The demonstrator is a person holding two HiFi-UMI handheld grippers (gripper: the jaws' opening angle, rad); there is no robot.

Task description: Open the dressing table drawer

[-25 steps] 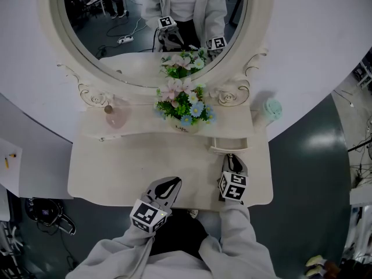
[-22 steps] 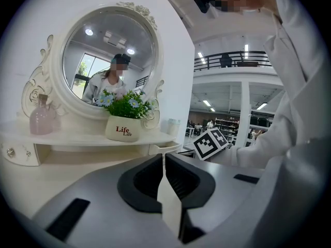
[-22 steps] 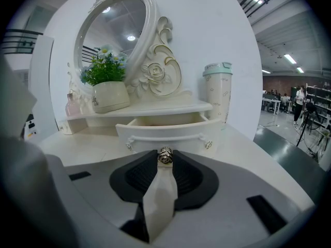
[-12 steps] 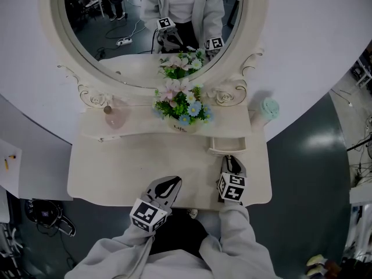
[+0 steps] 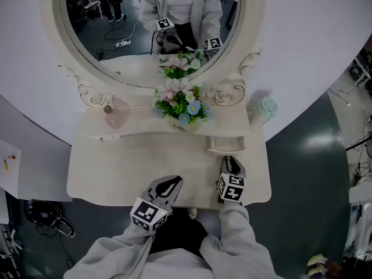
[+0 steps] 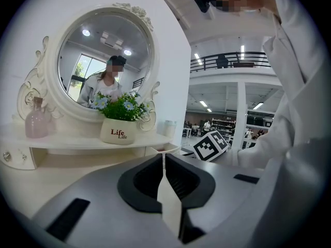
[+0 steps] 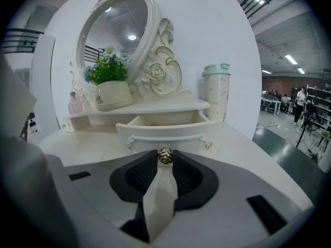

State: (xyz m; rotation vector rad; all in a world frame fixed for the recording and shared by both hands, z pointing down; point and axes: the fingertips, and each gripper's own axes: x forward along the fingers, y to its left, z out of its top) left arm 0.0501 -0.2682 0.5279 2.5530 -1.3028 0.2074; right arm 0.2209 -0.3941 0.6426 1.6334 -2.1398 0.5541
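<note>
The cream dressing table (image 5: 116, 173) has a small right-hand drawer (image 5: 228, 146) that stands pulled out from under the shelf. In the right gripper view the open drawer (image 7: 164, 129) shows its empty inside and curved front. My right gripper (image 7: 165, 157) is shut on the drawer's metal knob (image 7: 165, 154), which sits between its tips. In the head view, the right gripper (image 5: 231, 160) is just in front of the drawer. My left gripper (image 5: 172, 183) rests over the table's front edge, to the left. Its jaws are shut with nothing between them (image 6: 163, 156).
On the shelf stand a flower pot (image 5: 181, 106) and a pink bottle (image 5: 114, 116). A mint-lidded cup (image 5: 267, 108) is at the shelf's right end. The oval mirror (image 5: 133, 45) rises behind. A second small drawer with a knob (image 6: 7, 156) is at the shelf's left.
</note>
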